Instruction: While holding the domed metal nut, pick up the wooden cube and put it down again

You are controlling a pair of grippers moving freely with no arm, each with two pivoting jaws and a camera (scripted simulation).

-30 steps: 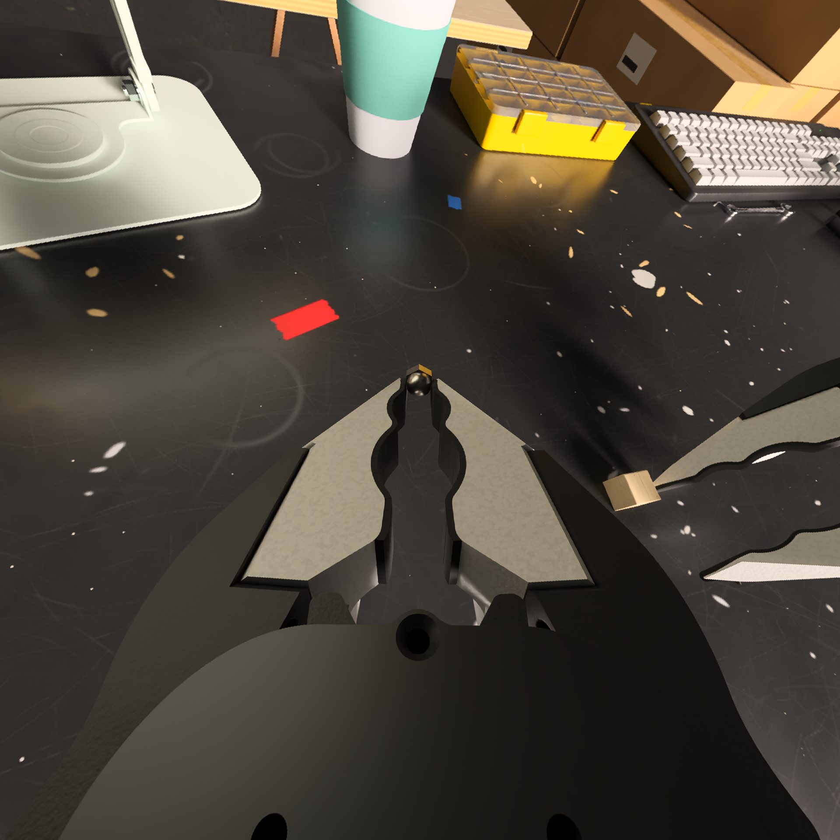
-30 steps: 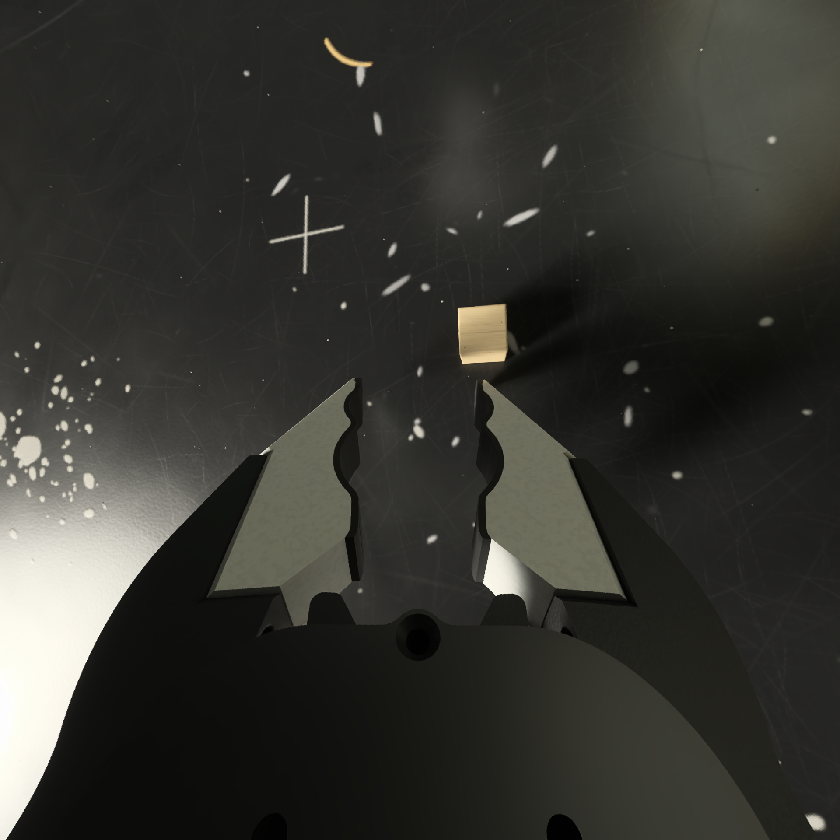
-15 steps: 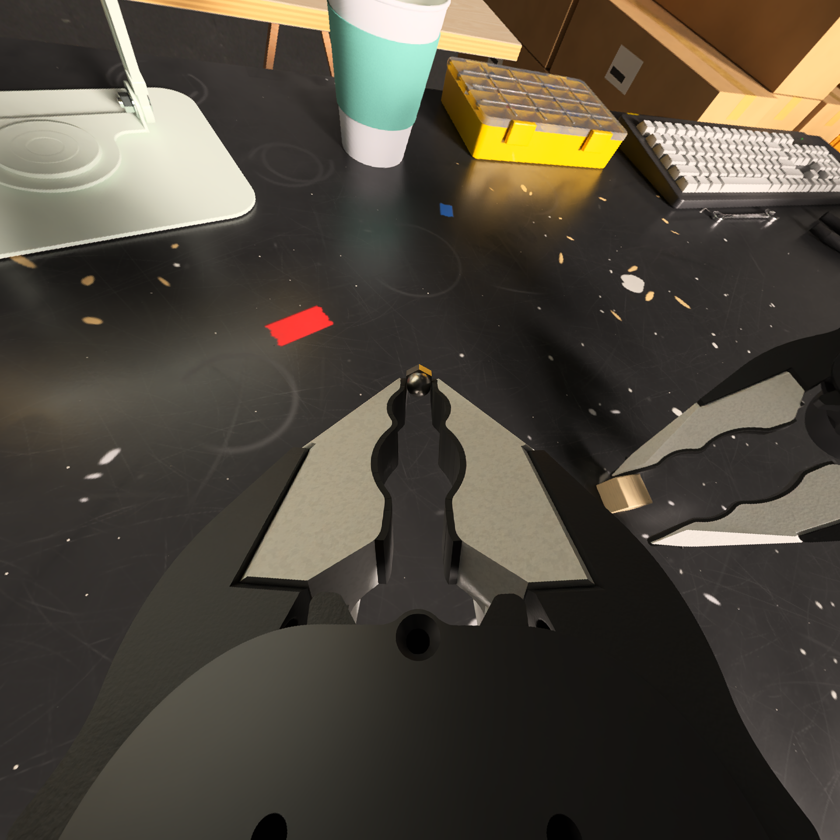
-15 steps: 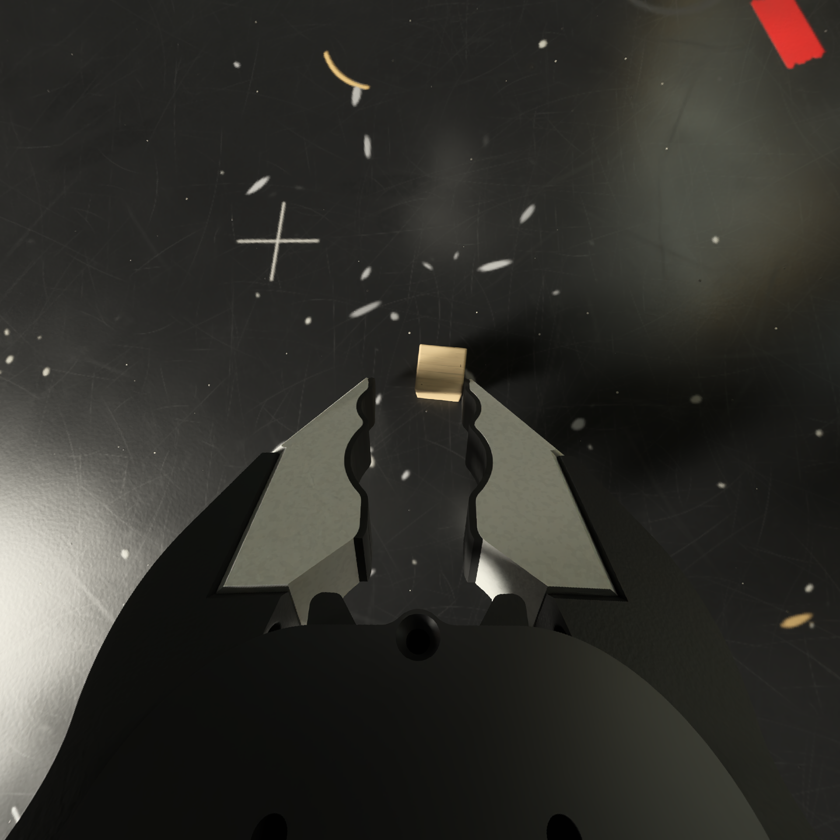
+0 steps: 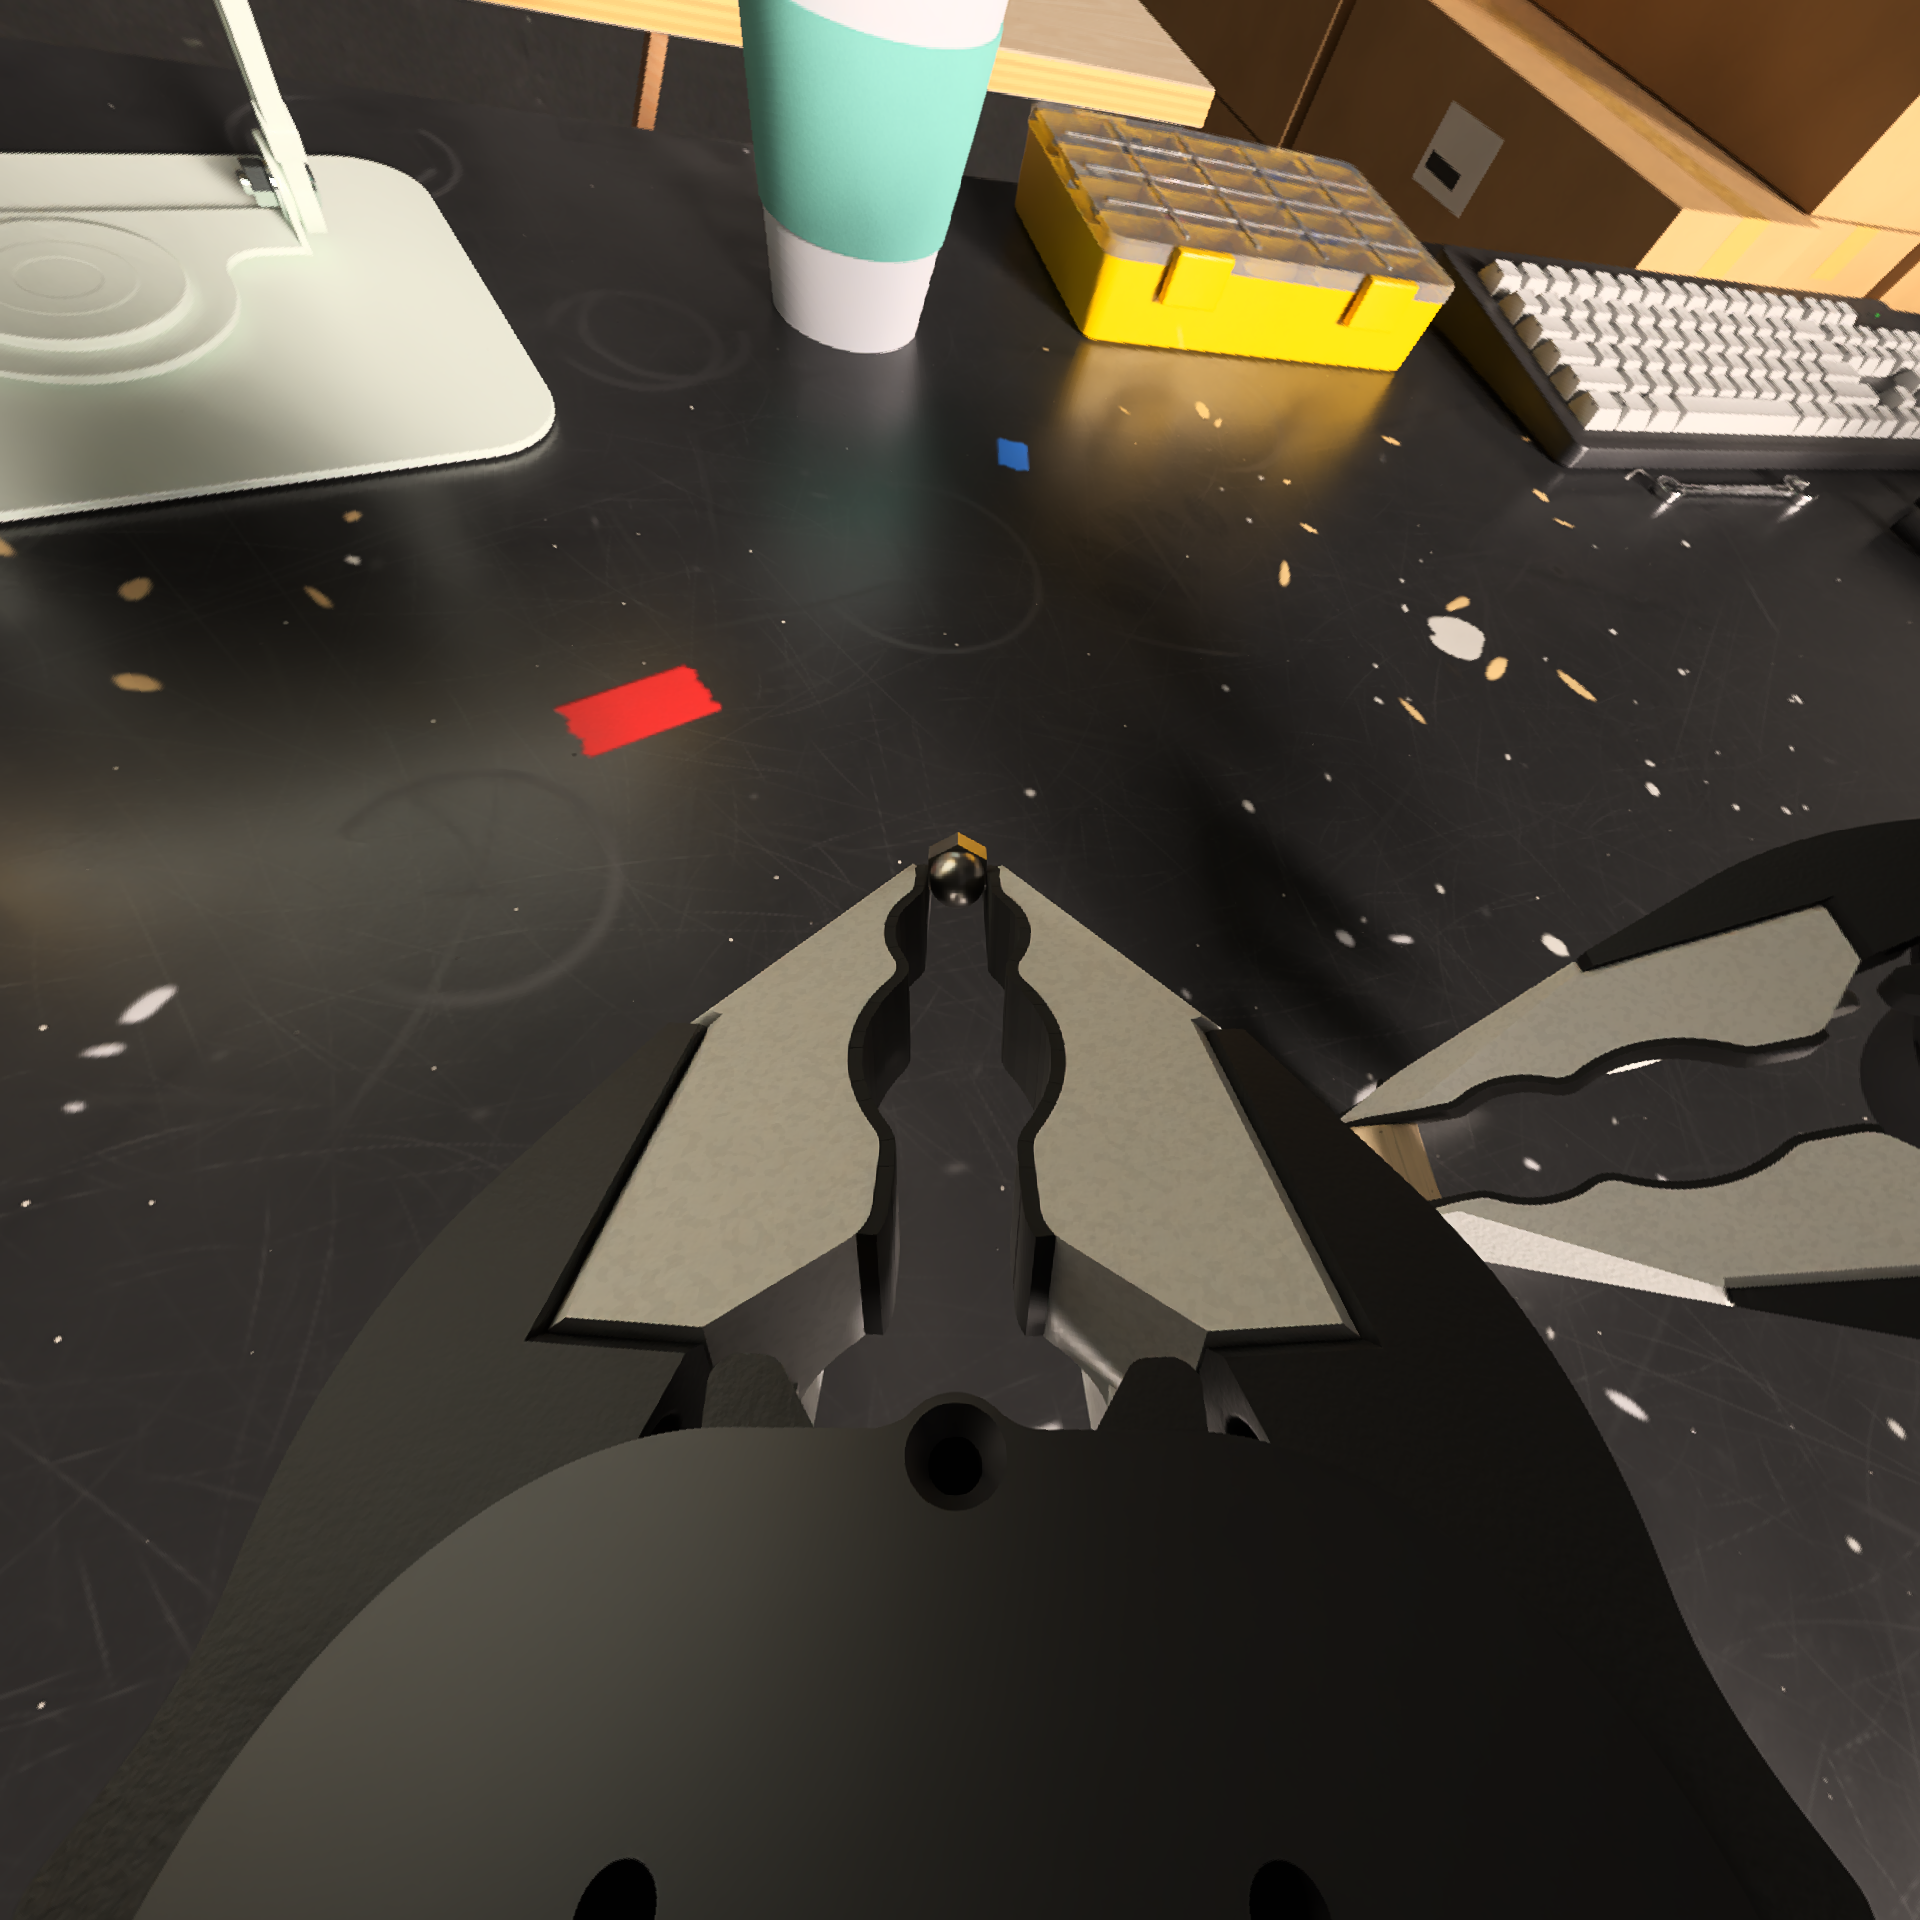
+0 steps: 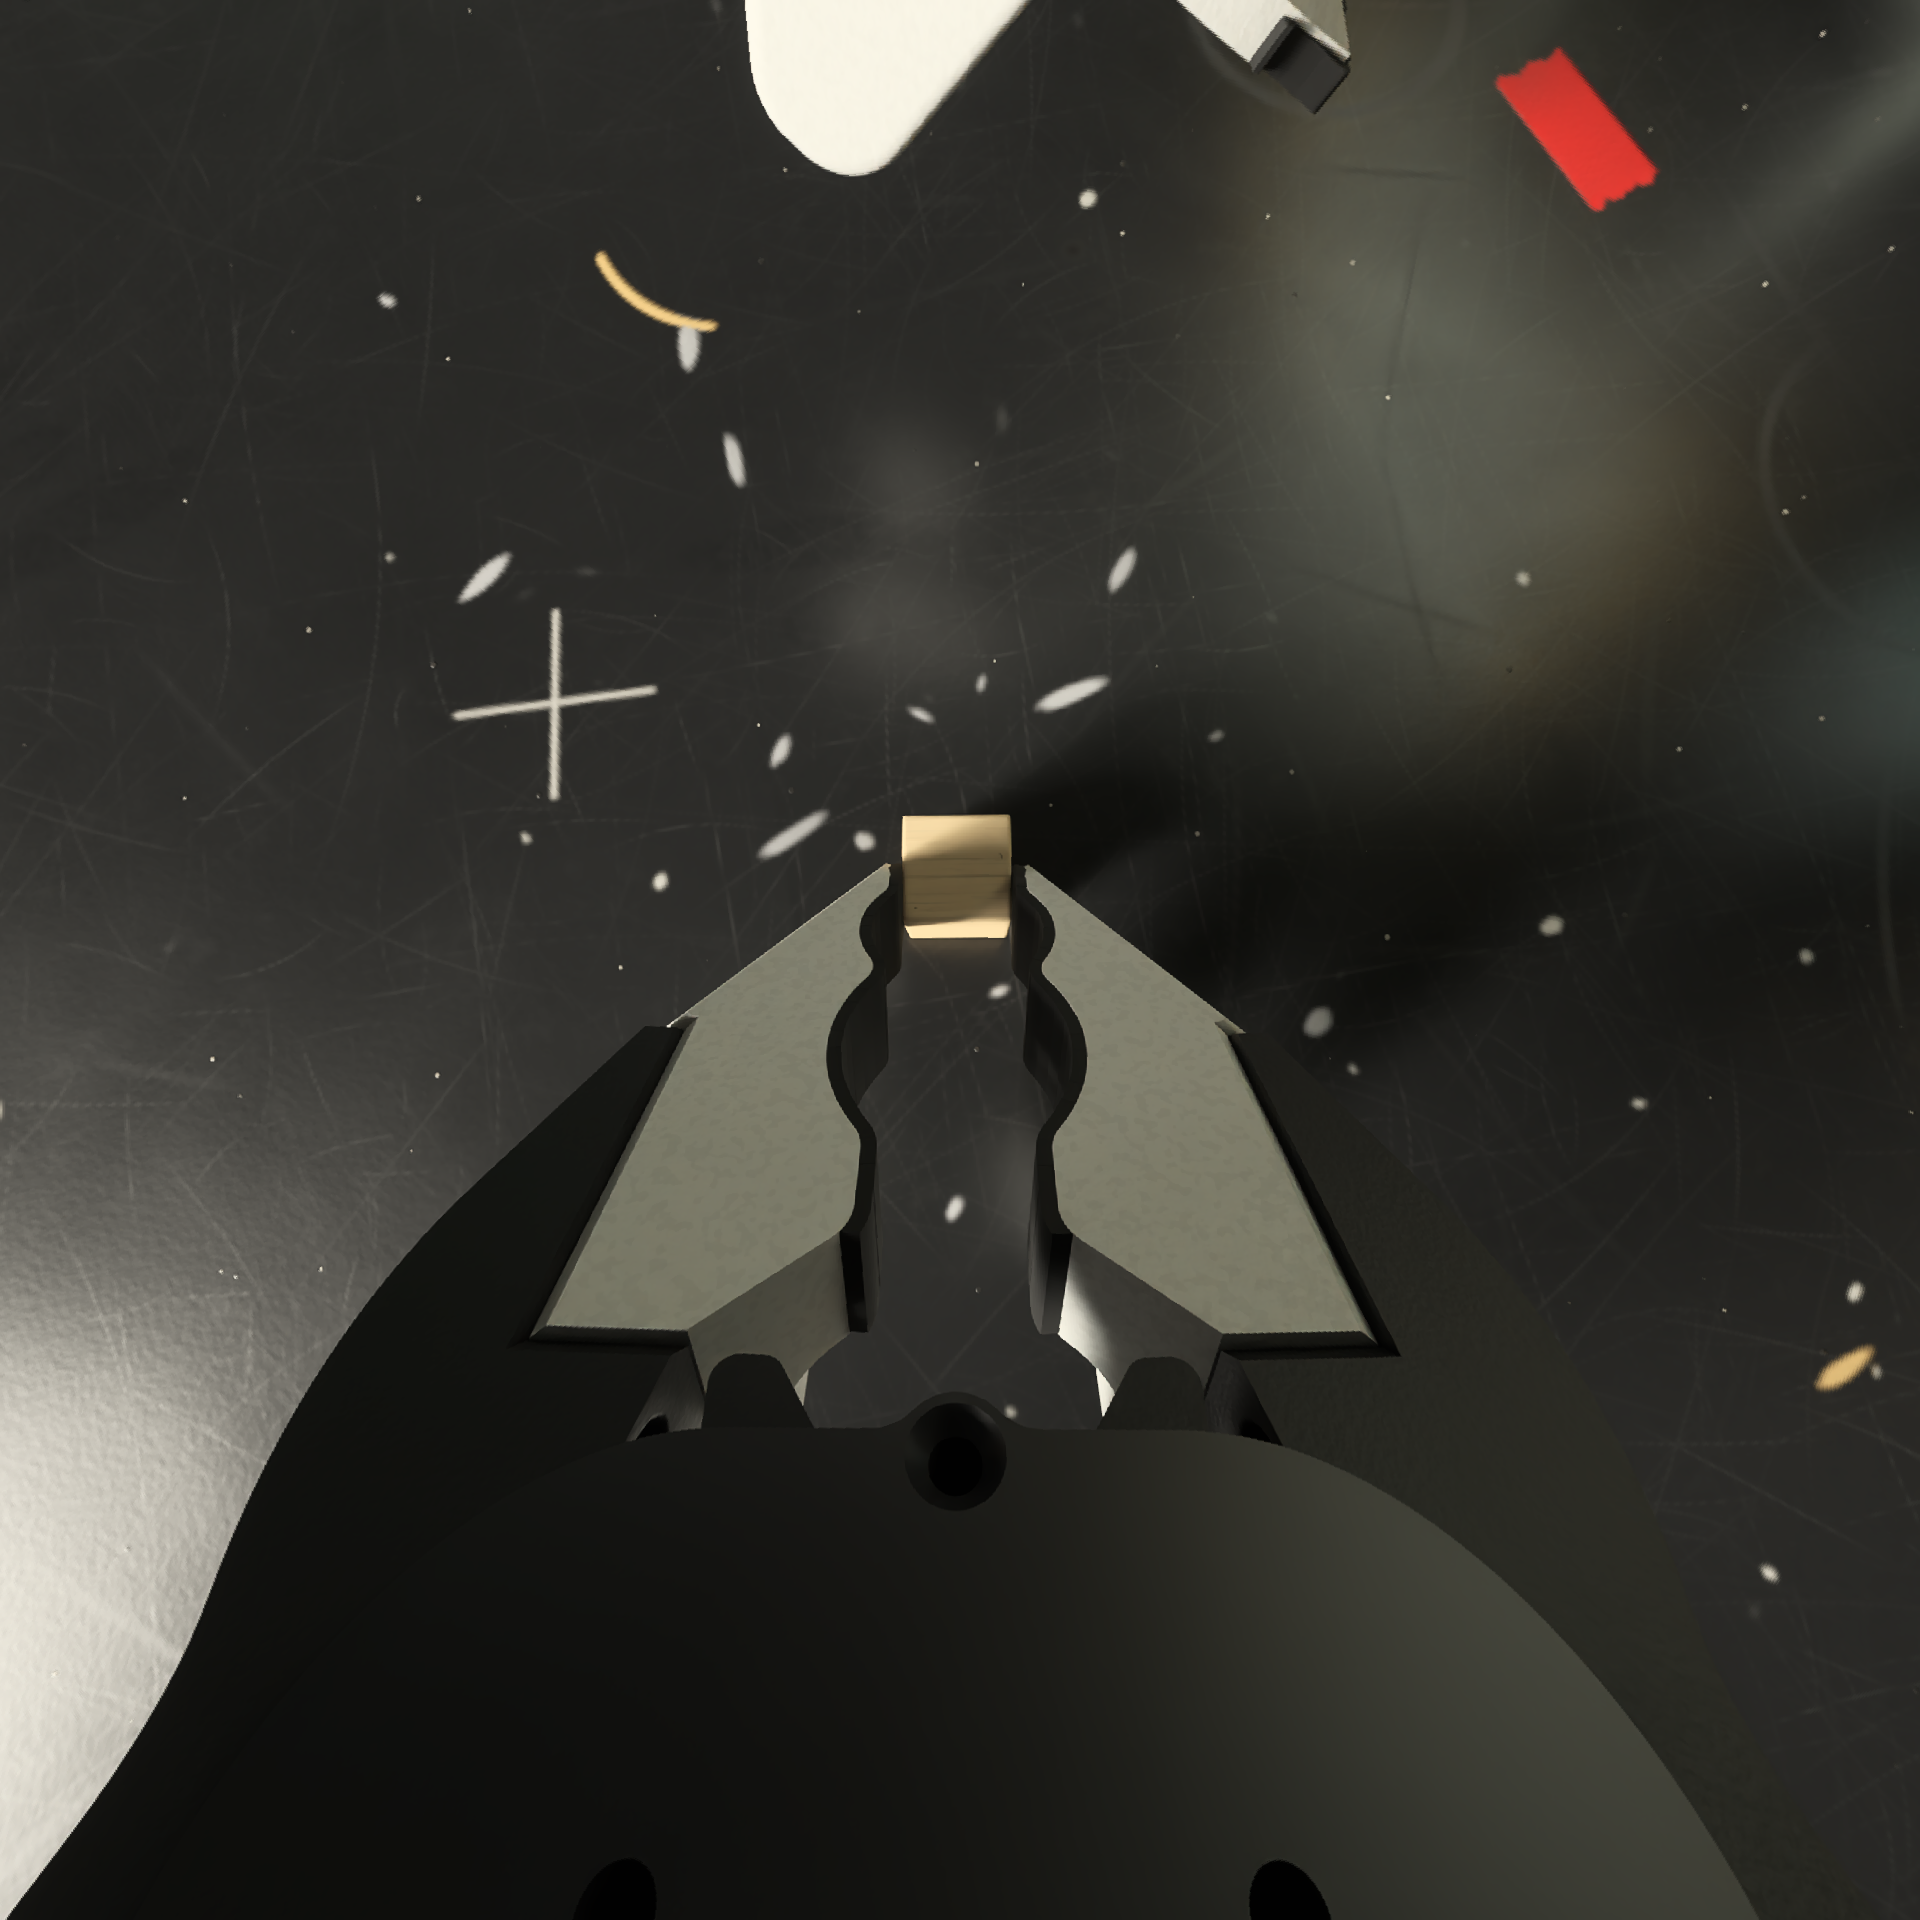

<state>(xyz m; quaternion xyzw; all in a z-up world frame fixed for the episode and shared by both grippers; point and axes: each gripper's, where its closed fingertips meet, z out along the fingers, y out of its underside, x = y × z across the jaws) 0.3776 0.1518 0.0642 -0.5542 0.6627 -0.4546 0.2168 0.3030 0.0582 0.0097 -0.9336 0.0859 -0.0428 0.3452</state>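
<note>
While the wooden cube [image 6: 955,878] sits between the tips of the right gripper [image 6: 957,883], its near face is square to the camera and its side faces lie parallel to the finger pads, so it has no long axis to speak of and points nowhere in particular. The jaws look closed onto its two sides; whether it has left the black tabletop [image 6: 1455,935] I cannot tell. It lies dead ahead of the right gripper, at the very fingertips (a shallow hold, I judge, so a lift should go straight up). The left gripper [image 5: 957,883] is clamped on the domed metal nut [image 5: 956,875], dome toward the camera, a brass-coloured edge showing beyond it. From the left wrist view the cube is nearly hidden low on the right. Farther off stand a red tape strip [image 5: 636,710], a teal-banded paper cup [image 5: 868,177] and a yellow compartment box [image 5: 1226,244].
</note>
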